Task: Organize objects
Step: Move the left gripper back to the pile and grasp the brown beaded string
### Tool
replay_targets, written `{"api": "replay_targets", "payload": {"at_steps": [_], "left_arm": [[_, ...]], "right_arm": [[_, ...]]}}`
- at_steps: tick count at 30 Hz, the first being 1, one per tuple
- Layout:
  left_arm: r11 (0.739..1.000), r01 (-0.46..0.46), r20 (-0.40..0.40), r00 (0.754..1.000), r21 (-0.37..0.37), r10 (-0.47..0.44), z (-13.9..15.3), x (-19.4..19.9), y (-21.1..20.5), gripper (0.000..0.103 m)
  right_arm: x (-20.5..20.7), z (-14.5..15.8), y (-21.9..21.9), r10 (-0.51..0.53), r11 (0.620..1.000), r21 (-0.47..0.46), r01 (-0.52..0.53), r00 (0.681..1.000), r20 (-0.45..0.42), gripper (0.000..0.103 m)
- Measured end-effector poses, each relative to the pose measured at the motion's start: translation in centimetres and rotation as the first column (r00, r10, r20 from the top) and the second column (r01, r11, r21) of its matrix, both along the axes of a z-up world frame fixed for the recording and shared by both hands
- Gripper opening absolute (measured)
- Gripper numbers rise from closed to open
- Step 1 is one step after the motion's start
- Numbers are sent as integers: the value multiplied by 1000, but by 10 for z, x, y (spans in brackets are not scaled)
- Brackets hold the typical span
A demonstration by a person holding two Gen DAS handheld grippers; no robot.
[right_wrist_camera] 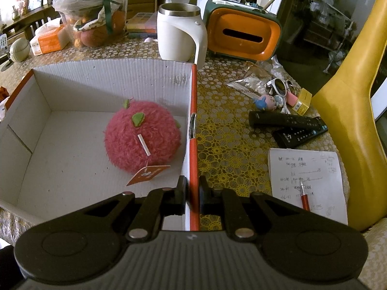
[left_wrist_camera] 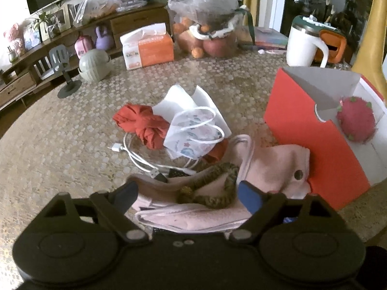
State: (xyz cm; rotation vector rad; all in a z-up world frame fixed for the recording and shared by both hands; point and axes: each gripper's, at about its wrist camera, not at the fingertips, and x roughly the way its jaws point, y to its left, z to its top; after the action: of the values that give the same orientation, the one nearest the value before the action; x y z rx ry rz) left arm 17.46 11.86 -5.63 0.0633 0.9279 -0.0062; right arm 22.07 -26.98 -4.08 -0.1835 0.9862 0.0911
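On the lace-patterned bench (left_wrist_camera: pixel 60 130) we see a crumpled red cloth (left_wrist_camera: pixel 142 125), a printed face mask (left_wrist_camera: pixel 193 135) and a white charging cable (left_wrist_camera: pixel 135 154) at twelve o'clock from our left claw (left_wrist_camera: pixel 187 195), with the red-and-white cardboard box (left_wrist_camera: pixel 312 130) at two o'clock holding a fuzzy pink plush fruit (right_wrist_camera: pixel 142 137). Our left claw hangs released, its fingers straddling a folded pink cloth (left_wrist_camera: pixel 271 166) with a mottled green-brown cord (left_wrist_camera: pixel 217 176) on it. Our right claw (right_wrist_camera: pixel 192 193) is clenched on the box's right wall, with two black remote controls (right_wrist_camera: pixel 290 125) and a handwritten note (right_wrist_camera: pixel 307 181) at two o'clock.

Corrugated cardboard box (right_wrist_camera: pixel 116 77) (matt white inside), fuzzy plush fruit (right_wrist_camera: pixel 142 135).
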Motion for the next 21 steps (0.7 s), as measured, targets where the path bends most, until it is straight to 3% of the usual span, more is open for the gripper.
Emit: {"api": "replay_targets", "payload": {"at_steps": [4,7,9,13,16,21], "left_arm": [[999,15,5,1000,41,-15,-12,-2,-11,78],[999,20,-1,1000,44,-20,-20,-4,-15,65],[1000,5,-15,1000,22,-5,-26,-4,-13,57],[996,-33,-27,999,-77,31,-31,-6,-3,50],[994,-37,-26,999,-99,35,-31,-7,-2,44],[994,-14,-12,1000,-108,13,-29,-10,-5,19]], "right_arm": [[0,0,1,2,1000,-3,-2,1000,1,10],[-1,0,3,4,1000,-6,-4,1000,3,9],[-1,1,4,6,1000,-7,-6,1000,5,9],[-1,0,5,7,1000,-4,-7,1000,3,9],[-1,-1,6,10,1000,-4,-10,1000,2,9],[-1,-2,5,11,1000,-2,-11,1000,2,9]]}}
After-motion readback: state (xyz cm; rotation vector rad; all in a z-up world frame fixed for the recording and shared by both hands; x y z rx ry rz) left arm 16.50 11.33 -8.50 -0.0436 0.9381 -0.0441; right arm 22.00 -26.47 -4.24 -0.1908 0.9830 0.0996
